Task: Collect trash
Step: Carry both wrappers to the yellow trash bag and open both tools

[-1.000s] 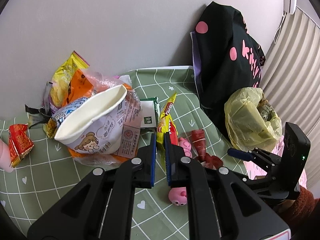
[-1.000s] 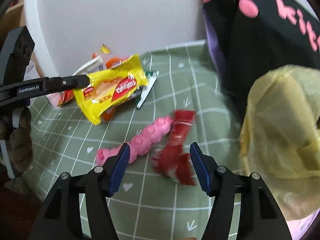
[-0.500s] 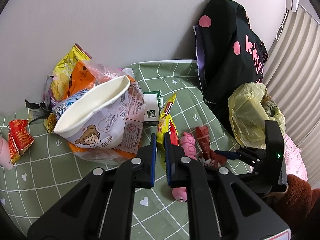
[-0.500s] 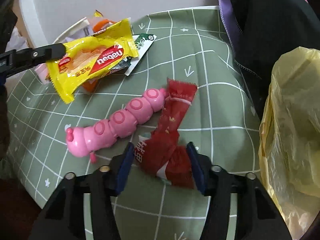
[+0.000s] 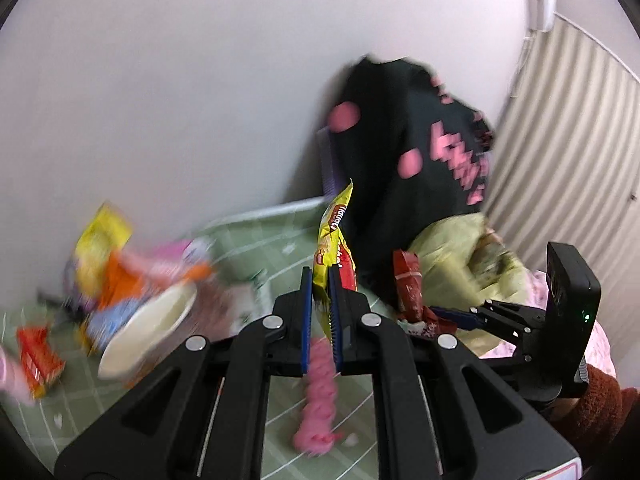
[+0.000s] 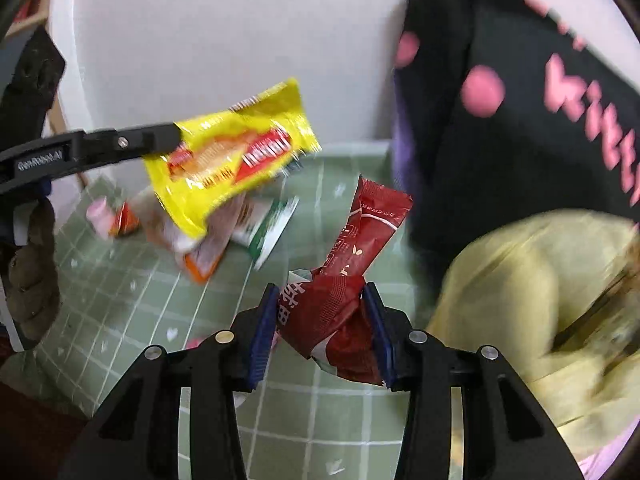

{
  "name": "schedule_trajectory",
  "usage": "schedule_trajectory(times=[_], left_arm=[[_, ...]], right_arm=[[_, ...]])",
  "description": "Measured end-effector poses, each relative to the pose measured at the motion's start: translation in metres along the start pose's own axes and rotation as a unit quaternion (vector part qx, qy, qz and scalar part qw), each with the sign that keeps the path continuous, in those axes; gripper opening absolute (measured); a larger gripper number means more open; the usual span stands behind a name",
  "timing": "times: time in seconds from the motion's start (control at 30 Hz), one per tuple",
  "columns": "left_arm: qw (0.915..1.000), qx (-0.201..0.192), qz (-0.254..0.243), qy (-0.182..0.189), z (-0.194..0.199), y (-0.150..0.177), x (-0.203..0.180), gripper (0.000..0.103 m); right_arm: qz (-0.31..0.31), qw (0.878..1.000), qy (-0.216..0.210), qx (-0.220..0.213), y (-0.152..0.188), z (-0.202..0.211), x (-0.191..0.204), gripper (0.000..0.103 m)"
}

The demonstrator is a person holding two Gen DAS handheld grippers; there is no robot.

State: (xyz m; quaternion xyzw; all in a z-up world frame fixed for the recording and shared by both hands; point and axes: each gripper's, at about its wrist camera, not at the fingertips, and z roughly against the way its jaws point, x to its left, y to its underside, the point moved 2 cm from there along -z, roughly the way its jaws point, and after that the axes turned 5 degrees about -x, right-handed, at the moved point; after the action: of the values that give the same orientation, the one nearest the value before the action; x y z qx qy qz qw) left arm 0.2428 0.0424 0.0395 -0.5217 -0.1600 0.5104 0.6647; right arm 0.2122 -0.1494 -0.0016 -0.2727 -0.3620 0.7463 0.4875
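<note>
Green grid cloth (image 6: 132, 312), blurred litter, left gripper (image 5: 320, 304) clamping yellow wrapper (image 5: 334, 248), right gripper (image 6: 322, 320) just closing, gripping red wrapper (image 6: 348, 264).

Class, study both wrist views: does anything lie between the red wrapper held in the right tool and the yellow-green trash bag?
Nothing visible does. The right tool, whose jaws have just been closing, grips the red wrapper, and only bare green cloth separates it from the yellow-green bag.

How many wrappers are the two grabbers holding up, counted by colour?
Yellow wrapper, clamped in the left gripper: 1
Red wrapper, in the right gripper, whose jaws have just been closing on it: 1
Total: 2
</note>
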Motion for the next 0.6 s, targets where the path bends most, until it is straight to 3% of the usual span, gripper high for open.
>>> schedule_trajectory(times=[0.13,0.33,0.47,0.6], left_arm=[[0.9982,0.002,-0.038,0.047,-0.017,-0.029,-0.036,0.008],[0.9888,0.034,-0.060,0.132,-0.062,-0.050,-0.101,0.008],[0.9762,0.086,-0.086,0.180,-0.106,-0.041,-0.154,0.008],[0.9626,0.154,-0.102,0.198,-0.160,-0.022,-0.195,0.008]], right_arm=[[0.004,0.997,0.060,-0.041,-0.030,0.036,-0.031,0.040],[-0.046,0.982,0.172,-0.069,-0.037,0.093,-0.117,0.040],[-0.087,0.968,0.218,-0.087,-0.030,0.131,-0.162,0.041],[-0.112,0.963,0.228,-0.095,-0.018,0.148,-0.192,0.041]])
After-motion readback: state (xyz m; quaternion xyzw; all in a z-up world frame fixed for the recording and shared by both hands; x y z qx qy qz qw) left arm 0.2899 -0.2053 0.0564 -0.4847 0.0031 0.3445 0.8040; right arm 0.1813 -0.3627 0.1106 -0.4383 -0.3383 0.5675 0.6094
